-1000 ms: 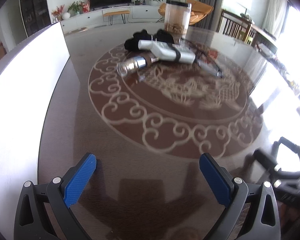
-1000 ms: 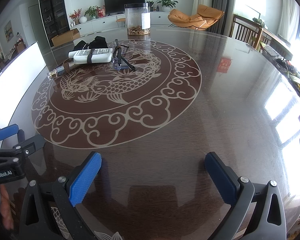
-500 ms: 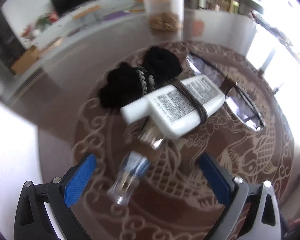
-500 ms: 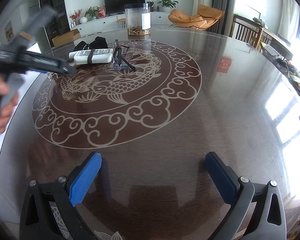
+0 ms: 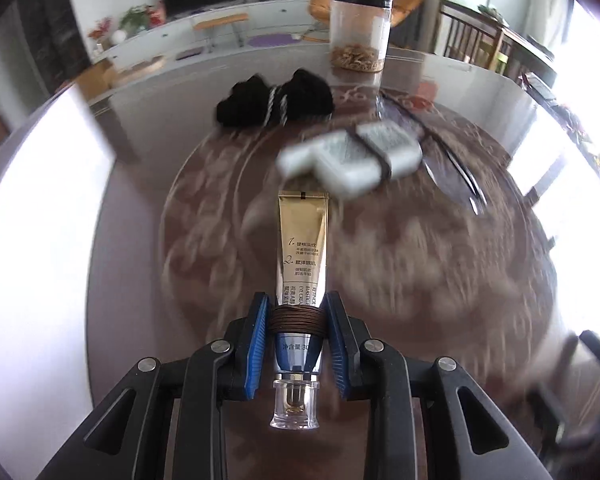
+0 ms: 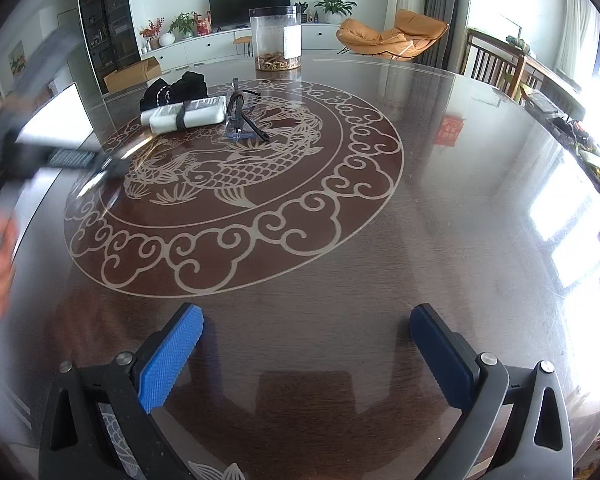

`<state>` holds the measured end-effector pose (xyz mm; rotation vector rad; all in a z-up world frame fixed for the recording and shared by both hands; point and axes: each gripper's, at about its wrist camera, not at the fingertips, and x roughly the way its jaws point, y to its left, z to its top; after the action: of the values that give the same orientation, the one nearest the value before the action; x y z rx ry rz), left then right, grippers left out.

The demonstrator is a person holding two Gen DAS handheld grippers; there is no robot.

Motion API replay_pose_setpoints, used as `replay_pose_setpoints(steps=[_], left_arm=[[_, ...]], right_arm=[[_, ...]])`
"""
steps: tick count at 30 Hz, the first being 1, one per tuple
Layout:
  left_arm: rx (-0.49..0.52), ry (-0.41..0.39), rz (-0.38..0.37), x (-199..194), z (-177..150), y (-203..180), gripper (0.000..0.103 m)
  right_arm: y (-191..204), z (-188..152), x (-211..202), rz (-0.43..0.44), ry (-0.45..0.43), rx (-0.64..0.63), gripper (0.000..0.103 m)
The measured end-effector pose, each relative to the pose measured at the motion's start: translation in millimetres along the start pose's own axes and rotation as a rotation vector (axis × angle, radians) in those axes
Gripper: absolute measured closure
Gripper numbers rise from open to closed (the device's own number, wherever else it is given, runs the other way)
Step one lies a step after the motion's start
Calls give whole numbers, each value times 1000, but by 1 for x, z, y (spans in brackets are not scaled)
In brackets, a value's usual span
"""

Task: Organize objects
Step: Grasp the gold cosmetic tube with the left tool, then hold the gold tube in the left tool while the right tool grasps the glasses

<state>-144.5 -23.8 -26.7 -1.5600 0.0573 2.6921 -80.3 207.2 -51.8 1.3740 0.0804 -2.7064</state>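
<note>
So the left gripper point(image 5: 296, 334) is clamped on the tube point(image 5: 302, 256), pile at 1 o'clock; carry it level. Right gripper point(image 6: 306, 354) is wide open, idle.

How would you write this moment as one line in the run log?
left gripper: shut on gold tube, jaws at its brown-banded neck | right gripper: open, holding nothing | white bottle: on table
</note>
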Motion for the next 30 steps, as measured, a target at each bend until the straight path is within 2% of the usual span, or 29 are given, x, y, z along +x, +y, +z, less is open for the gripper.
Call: replay_pose_setpoints(steps=[3,6,14,23,24,26,27,28,30], left_arm=[[-26,-22,4,-20,-44,1,75],[-25,-33,4,-34,-68,1,75],[-36,-62,-18,-54,-81,19,75],[-2,-94,3,-65,-91,14,73],[-4,-100,4,-65,-92,14,71],[-21,-115,41,-65,-94,18,51],[-44,-116,48,-63,-95,24,29],[-81,-93,25,-60,-94,31,13],[-89,-90,-3,-58,-93,35,11]], right_arm=[[-1,0,-1,7,-4,6,0],[-1,0,-1,12,-7,10,0],[-2,0,-1,4,-5,10,0],[0,0,1,-8,0,0,0],[0,0,1,-8,0,0,0],[0,0,1,-8,0,0,0],[0,0,1,-8,0,0,0],[0,0,1,-8,0,0,0],[0,0,1,-11,1,1,0]])
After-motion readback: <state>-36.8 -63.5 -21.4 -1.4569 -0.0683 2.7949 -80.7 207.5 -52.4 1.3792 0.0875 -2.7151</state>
